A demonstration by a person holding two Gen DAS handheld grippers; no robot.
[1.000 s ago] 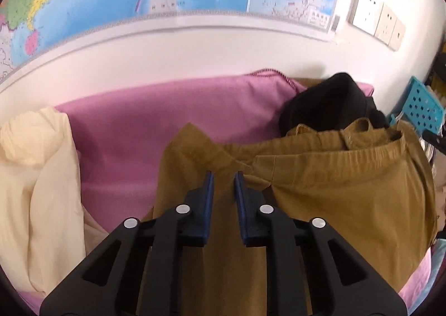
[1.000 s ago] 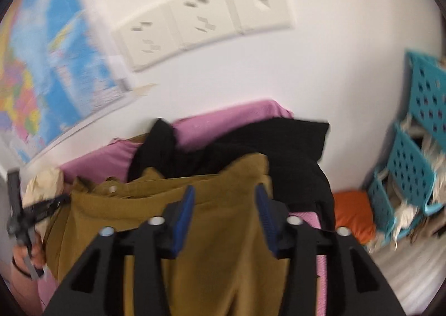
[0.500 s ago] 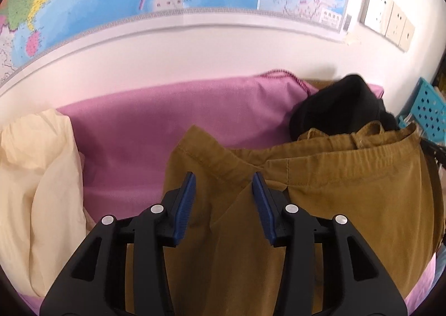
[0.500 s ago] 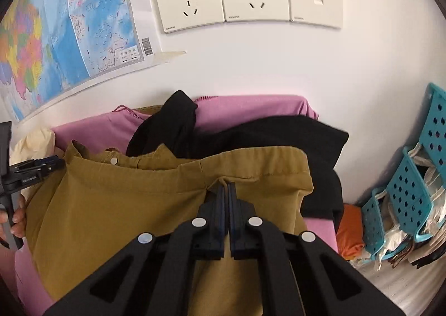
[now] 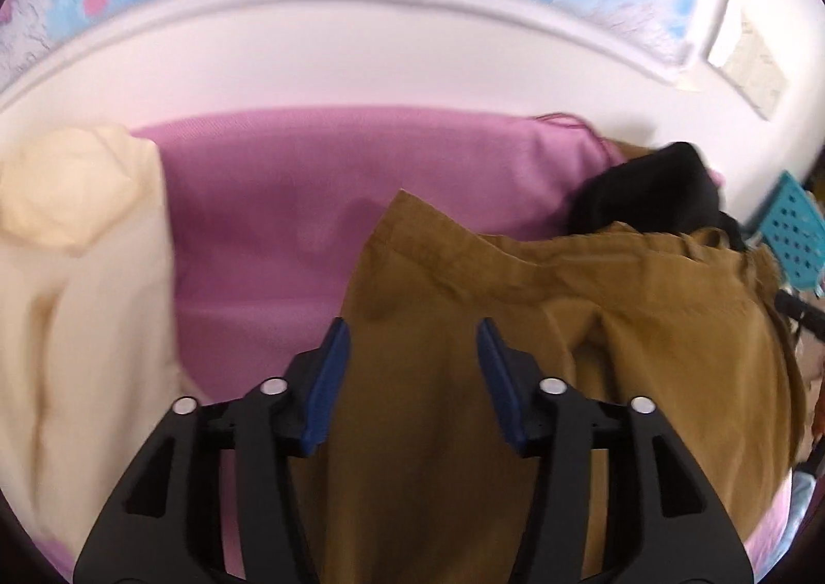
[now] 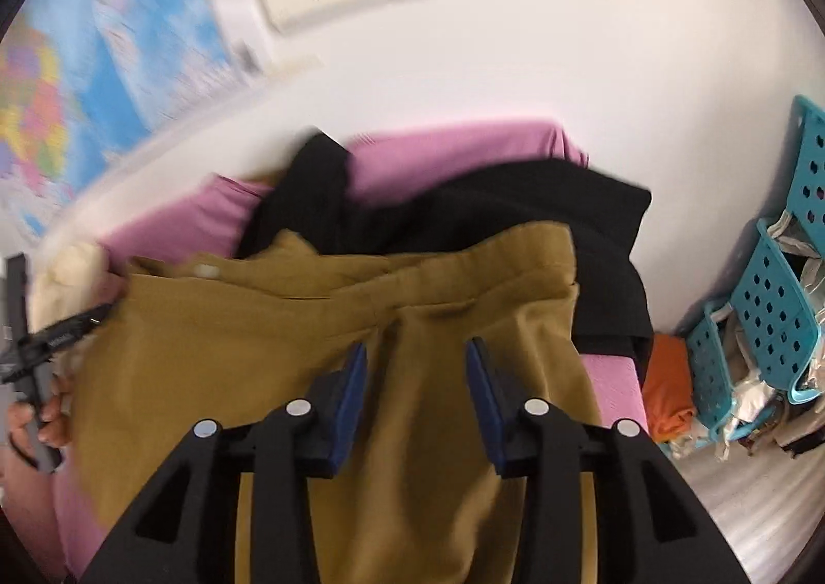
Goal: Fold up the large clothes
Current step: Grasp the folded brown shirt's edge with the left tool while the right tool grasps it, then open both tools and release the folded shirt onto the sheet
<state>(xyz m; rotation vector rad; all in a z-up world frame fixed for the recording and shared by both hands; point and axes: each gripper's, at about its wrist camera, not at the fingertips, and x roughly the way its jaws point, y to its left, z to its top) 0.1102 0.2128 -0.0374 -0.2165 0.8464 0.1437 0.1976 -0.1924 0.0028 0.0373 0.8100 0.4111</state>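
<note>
Brown pants (image 5: 541,352) lay flat on a pink blanket (image 5: 335,202), straight ahead of and below both grippers. Waistband (image 6: 412,269) ran sideways, from one gripper toward the other, along the far edge by the wall. Legs came back toward the cameras. Left gripper (image 5: 407,352) hung over the left edge of the pants, jaws spreading apart, brown cloth showing under the gap but not pinched. Right gripper (image 6: 415,367) hung over the right half, close behind the waistband, jaws also spreading apart, nothing pinched. Sat about equally near to the cloth, each on its own side. Probably meant to let go and reach for a new hold, maybe to fold the pants along their long way; hard to say.

Looked thick and a bit stiff, like cotton, with a sewn band and a small pale button (image 6: 206,270) at the top. Black clothes (image 6: 464,218) lay soft and bunched behind the waistband, partly under it. Cream cloth (image 5: 77,233) sat puffy and wrinkled at the far left. Blue plastic baskets (image 6: 773,295) with round holes stood off to the right by the white wall.
</note>
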